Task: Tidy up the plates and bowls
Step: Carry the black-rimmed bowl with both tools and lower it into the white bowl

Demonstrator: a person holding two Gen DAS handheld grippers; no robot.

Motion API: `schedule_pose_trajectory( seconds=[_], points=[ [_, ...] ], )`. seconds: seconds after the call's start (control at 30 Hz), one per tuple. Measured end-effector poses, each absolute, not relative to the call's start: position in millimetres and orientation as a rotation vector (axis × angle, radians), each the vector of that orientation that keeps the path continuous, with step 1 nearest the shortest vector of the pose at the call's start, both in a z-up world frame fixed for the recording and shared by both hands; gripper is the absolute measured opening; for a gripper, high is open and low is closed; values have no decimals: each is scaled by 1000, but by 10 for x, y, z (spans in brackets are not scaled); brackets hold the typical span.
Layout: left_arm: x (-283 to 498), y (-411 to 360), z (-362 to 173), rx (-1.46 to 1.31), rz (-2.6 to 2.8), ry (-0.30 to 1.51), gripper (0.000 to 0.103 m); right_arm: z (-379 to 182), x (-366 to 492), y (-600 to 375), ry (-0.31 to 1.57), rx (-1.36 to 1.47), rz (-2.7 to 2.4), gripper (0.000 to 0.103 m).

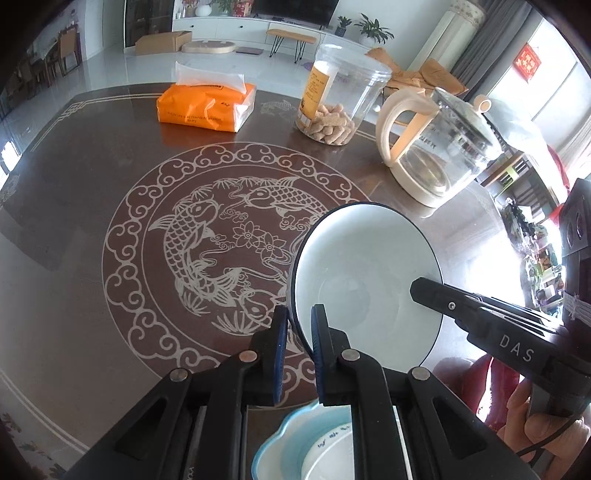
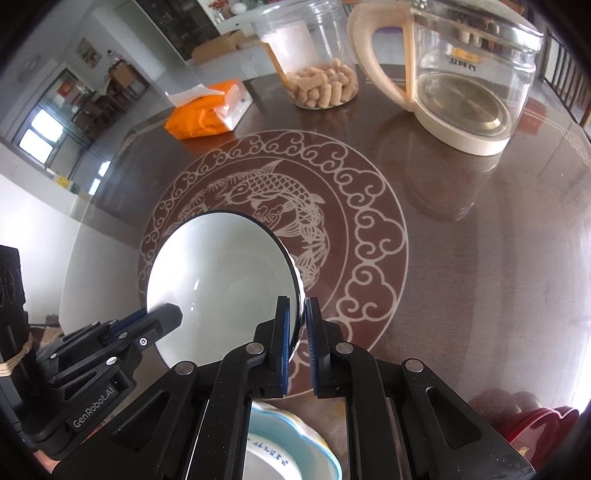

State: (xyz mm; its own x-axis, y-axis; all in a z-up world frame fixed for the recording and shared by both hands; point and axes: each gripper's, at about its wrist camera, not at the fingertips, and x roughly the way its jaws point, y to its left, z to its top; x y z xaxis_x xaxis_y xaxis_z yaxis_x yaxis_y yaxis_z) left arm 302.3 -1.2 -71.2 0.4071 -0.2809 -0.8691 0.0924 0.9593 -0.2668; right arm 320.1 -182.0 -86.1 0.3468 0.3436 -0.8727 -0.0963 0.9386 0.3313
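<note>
The table was a dark brown round top with a glossy sheen and a pale fish-and-cloud medallion at its middle. At the far left lay an orange tissue pack with a white sheet sticking up. To its right stood a clear jar holding tan snack pieces at the bottom, and further right a glass kettle with a cream handle and base. Beyond the table were a pale tiled floor, a white low cabinet, a small wooden bench and potted plants; grey curtains hung at the far right.

A white bowl with a dark rim was held tilted above the medallion, its opening facing the cameras. The left gripper was clamped on the bowl's left rim, one blue pad outside the wall and one inside. The right gripper was clamped on the opposite, right rim in the same way; in the left wrist view only one black finger of it showed, lying over the bowl's right edge. Near and below both grippers, partly hidden by them, sat a blue scalloped plate with a white dish nested in it.
</note>
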Motion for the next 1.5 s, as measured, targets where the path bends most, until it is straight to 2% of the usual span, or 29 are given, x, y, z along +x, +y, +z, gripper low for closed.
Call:
schedule_pose_trajectory(
  seconds=[0.23,0.4,0.67,1.1,1.5],
  points=[
    [2473,62,-197,-195,-277,1052,12,-302,2756,-1819,1099,219,330,11],
    [1992,75,-39,-184,-299,1019,13,-134,2317,-1841,1095,237,358,11],
    [1630,25,-340,-191,-315,1071,13,-330,1872,-1871,1155,250,342,11],
    [1576,-82,-867,-171,-301,1156,13,-899,1788,-1923,1248,248,305,11],
    [1579,-132,-973,-112,-290,1151,13,-1014,1798,-1841,1249,182,297,11]
  ],
)
